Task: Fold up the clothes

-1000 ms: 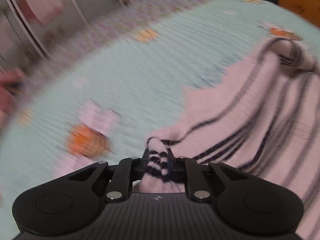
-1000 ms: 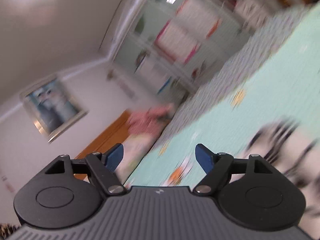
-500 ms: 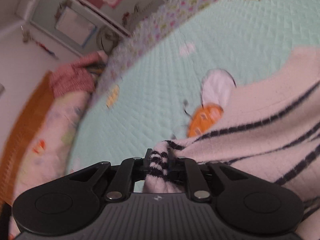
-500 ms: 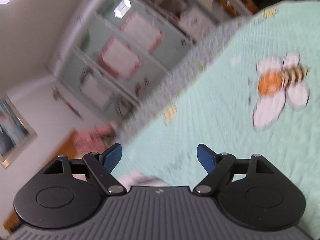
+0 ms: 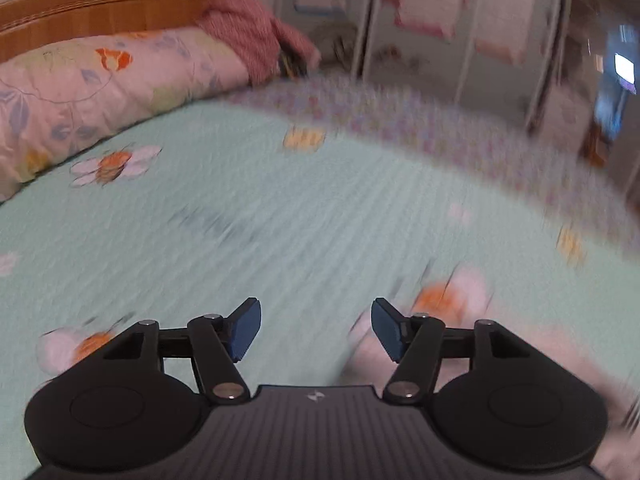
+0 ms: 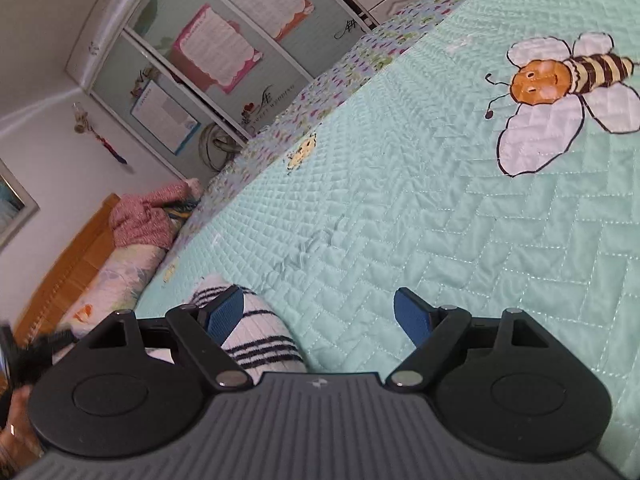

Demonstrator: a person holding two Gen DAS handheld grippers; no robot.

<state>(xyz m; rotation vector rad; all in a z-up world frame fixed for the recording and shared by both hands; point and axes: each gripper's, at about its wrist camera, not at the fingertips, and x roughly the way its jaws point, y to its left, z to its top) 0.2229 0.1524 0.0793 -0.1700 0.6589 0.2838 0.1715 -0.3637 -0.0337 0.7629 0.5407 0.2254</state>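
Note:
The white garment with dark stripes lies on the mint green quilt; a rolled end of it shows low in the right wrist view, beside the left blue pad. My right gripper is open above the quilt and holds nothing. In the blurred left wrist view my left gripper is open too, with bare quilt between its pads. A pale blurred part of the garment lies at that view's lower right.
A floral pillow and a red knitted cloth lie at the wooden headboard. White cabinets with pink sheets on them stand past the bed's patterned edge. A bee print marks the quilt.
My left gripper has let go of the striped garment, opened, and swung toward the headboard. The right gripper stayed open and dropped closer to the quilt, beside the garment's rolled end.

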